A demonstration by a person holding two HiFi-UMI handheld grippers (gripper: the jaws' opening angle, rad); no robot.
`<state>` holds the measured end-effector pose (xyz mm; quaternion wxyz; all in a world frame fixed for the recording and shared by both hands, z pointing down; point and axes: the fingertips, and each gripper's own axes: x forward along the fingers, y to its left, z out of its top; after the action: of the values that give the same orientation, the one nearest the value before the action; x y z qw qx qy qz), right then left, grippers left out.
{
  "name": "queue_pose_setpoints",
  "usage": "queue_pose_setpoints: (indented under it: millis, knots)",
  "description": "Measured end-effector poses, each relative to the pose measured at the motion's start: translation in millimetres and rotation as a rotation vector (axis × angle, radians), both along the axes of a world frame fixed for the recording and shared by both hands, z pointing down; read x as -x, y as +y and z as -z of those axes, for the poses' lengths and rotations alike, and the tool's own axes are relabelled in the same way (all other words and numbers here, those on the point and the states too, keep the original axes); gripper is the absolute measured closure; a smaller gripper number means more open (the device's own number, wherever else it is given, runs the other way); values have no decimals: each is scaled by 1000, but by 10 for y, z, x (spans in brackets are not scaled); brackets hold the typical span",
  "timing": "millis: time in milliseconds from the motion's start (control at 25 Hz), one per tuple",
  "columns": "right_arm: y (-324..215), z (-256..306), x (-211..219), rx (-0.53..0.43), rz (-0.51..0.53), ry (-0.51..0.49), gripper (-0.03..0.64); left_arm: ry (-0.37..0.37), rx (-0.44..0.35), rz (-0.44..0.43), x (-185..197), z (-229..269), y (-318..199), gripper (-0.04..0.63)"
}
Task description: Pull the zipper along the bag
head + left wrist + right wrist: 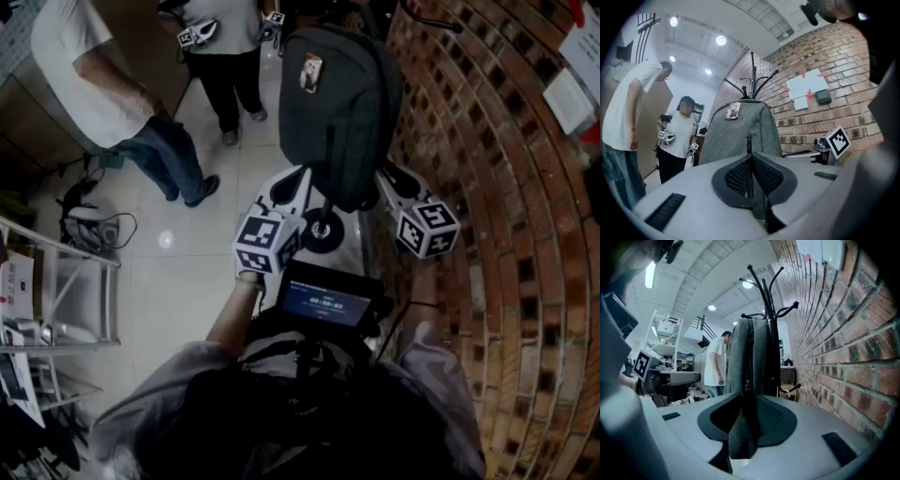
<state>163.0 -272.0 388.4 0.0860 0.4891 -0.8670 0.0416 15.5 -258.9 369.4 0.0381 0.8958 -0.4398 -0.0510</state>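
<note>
We saw the grey fabric bag (337,112) hanging upright. The right gripper (744,404) was clamped on its lower edge, and the left gripper (751,171) was pinched on the zipper pull (749,143).

A curved brick wall (497,234) fills the right side of the head view, with white sheets pinned at its upper right. In the left gripper view those papers (808,86) sit right of centre, a small dark box (823,96) just beside them. The black hooks of a coat stand (752,82) spread out at centre. Round ceiling lights (721,40) glow at the upper left. On the pale tiled floor (178,272), a person in a white shirt and jeans (103,84) bends forward at the upper left. A second person in dark trousers (230,56) stands at top centre, a marker-tagged device in each hand. A metal rack (66,291) stands at the left edge, with cables (84,220) coiled on the floor above it.
</note>
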Motion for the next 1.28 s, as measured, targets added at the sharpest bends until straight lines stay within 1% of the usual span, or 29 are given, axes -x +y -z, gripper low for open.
queue_pose_setpoints:
  millis: [160, 320, 440, 560, 600, 680, 840, 1000, 1120, 1200, 1280]
  knots:
    - [-7, -13, -3, 47, 66, 15, 509, 0, 3, 11, -27, -17, -18, 589]
    - [-18, -26, 50, 66, 90, 99, 511, -6, 7, 21, -61, -43, -36, 589]
    - [-8, -24, 89, 97, 100, 128, 514, -14, 8, 23, -76, -56, -39, 589]
    - [15, -1, 99, 104, 99, 168, 541, -16, 10, 26, -61, -56, -40, 589]
    - [23, 11, 89, 102, 95, 174, 575, -16, 10, 27, -57, -57, -40, 589]
    - [34, 33, 58, 105, 87, 156, 575, -15, 10, 27, -51, -61, -39, 589]
    - [92, 77, 11, 107, 84, 84, 575, -10, 7, 26, -35, -55, -23, 589]
    - [138, 100, -44, 64, 58, 94, 595, -14, 23, 23, -26, -81, -19, 589]
    - [118, 66, -52, 61, 57, 93, 597, -18, 24, 22, -41, -92, -22, 589]
    - [112, 48, -36, 86, 68, 47, 597, -24, 31, 19, -46, -96, -9, 589]
    - [93, 21, -19, 124, 79, -35, 597, -21, 26, 20, -34, -89, -5, 589]
